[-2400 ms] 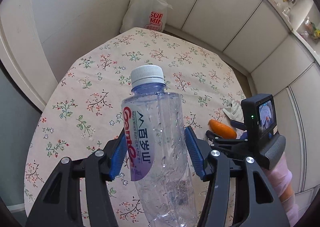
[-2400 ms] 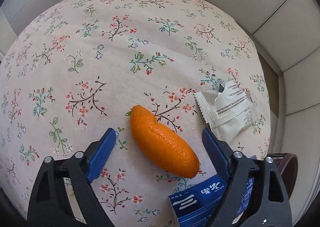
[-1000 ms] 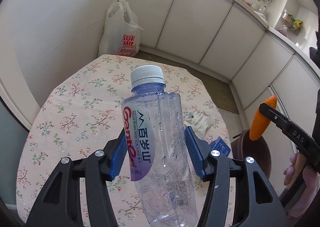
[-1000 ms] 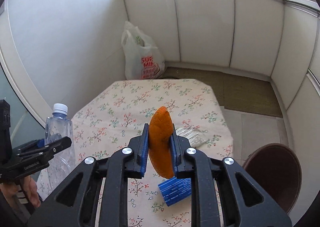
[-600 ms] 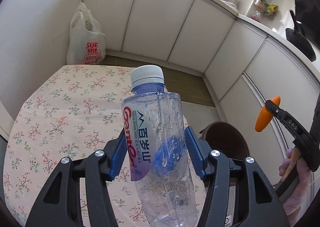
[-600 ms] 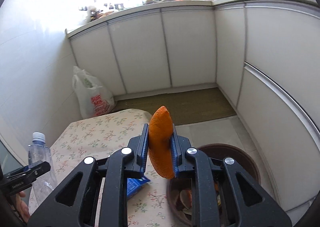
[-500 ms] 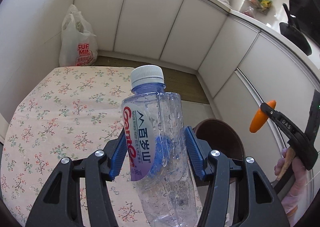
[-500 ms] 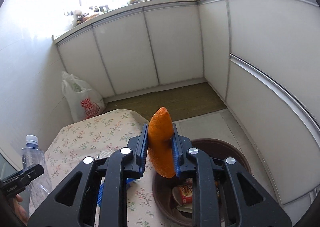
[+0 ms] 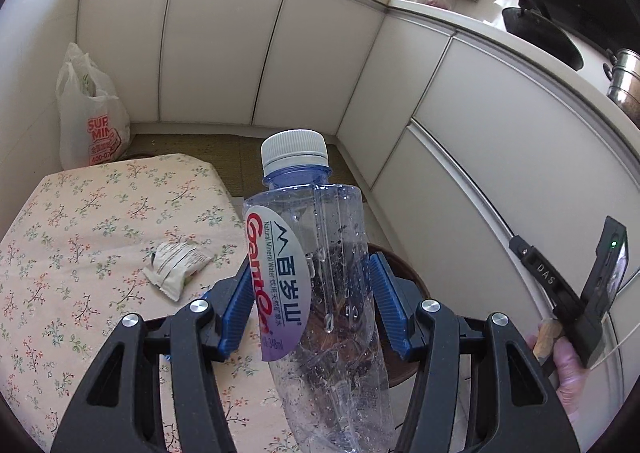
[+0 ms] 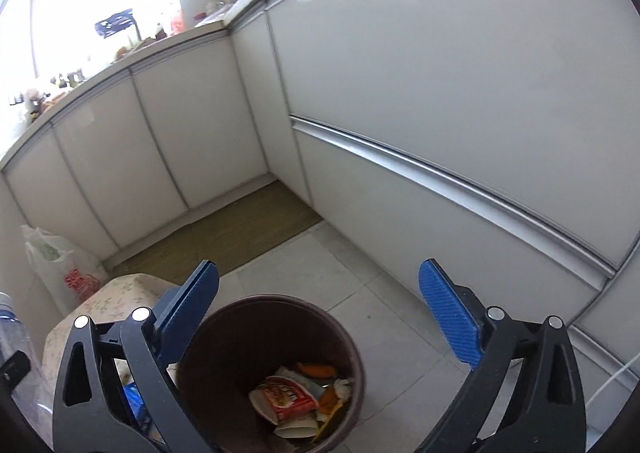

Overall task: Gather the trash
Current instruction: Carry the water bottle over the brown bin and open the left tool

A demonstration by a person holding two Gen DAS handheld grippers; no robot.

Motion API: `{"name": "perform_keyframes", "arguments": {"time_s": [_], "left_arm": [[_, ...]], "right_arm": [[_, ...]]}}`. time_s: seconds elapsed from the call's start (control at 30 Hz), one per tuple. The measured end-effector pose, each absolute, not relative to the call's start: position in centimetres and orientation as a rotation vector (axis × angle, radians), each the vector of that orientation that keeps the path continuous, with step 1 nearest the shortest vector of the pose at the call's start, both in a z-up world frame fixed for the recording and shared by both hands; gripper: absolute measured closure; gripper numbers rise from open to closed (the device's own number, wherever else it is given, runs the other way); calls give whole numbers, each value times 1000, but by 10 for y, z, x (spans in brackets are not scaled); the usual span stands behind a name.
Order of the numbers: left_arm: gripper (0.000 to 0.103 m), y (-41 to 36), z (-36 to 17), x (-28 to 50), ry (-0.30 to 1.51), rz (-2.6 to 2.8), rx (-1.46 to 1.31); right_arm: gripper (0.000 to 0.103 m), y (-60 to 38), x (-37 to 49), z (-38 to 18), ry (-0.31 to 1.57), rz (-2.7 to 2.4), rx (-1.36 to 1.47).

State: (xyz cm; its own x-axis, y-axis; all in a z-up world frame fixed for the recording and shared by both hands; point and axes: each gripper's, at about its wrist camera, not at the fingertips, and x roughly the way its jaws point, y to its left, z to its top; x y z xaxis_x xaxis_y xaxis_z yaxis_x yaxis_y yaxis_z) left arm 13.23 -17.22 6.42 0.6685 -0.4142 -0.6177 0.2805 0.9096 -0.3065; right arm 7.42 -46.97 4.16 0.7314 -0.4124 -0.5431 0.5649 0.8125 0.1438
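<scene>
My left gripper [image 9: 312, 293] is shut on a clear plastic water bottle [image 9: 316, 277] with a white cap, held upright above the edge of the floral table [image 9: 80, 237]. My right gripper [image 10: 318, 301] is open and empty, hovering over the brown trash bin [image 10: 244, 317]. The bin holds several wrappers and an orange peel [image 10: 318, 370]. The bin [image 9: 404, 265] also shows behind the bottle in the left wrist view, where the right gripper's body [image 9: 560, 285] is at the right. A white wrapper [image 9: 176, 261] lies on the table.
White cabinet doors [image 10: 440, 101] wrap around the bin's far and right sides. A white plastic bag [image 9: 90, 117] stands on the floor beyond the table. A blue carton [image 10: 136, 401] lies by the table edge next to the bin. A woven mat [image 10: 224, 233] covers the floor.
My right gripper has opened over the bin and the orange peel it held now lies inside. My left gripper has swung right toward the bin with the bottle.
</scene>
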Motion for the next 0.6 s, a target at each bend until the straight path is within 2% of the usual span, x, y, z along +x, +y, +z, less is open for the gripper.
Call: {"name": "perform_keyframes", "arguments": {"time_s": [0.6], "left_arm": [[47, -308, 53, 176, 725, -528, -89]], "right_arm": [[7, -517, 66, 15, 654, -652, 327]]}}
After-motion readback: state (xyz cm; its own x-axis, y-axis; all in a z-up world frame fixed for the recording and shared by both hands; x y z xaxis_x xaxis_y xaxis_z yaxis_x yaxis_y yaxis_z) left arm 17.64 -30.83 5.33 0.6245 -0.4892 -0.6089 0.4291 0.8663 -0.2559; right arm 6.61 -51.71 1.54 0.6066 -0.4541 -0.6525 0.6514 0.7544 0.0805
